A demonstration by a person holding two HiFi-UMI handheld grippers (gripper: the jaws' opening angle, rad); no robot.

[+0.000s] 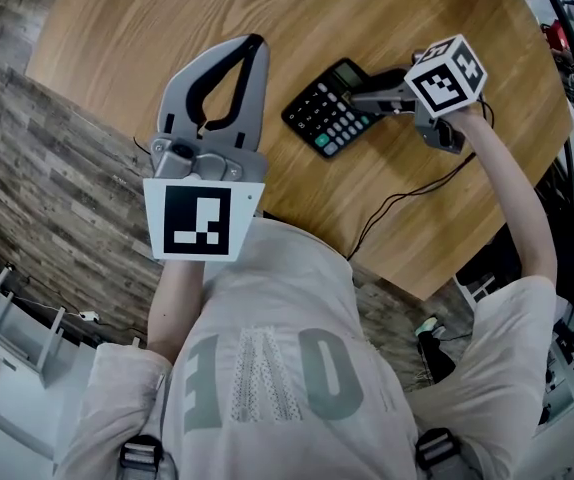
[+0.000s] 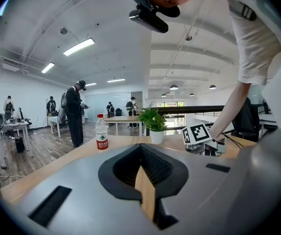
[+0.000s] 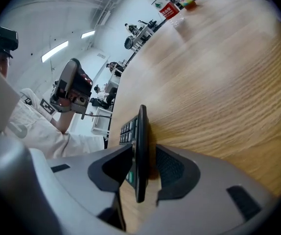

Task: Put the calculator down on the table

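Observation:
A black calculator (image 1: pixel 332 108) lies flat on the round wooden table (image 1: pixel 217 18), keys up, near the right side. My right gripper (image 1: pixel 364 93) reaches it from the right, with the display end between the jaws. In the right gripper view the calculator (image 3: pixel 140 141) shows edge-on between the two pads, and a narrow gap stays on each side, so the right gripper (image 3: pixel 141 158) is open around it. My left gripper (image 1: pixel 255 48) hovers over the table to the left of the calculator, its tips together and nothing in them. The left gripper view shows the left gripper (image 2: pixel 144 153) empty.
A water bottle (image 2: pixel 101 132) and a potted plant (image 2: pixel 154 124) stand on the far part of the table. A black cable (image 1: pixel 397 203) trails over the table's near edge. Several people stand farther back in the room. The table's edge (image 1: pixel 97 118) runs just left of my left gripper.

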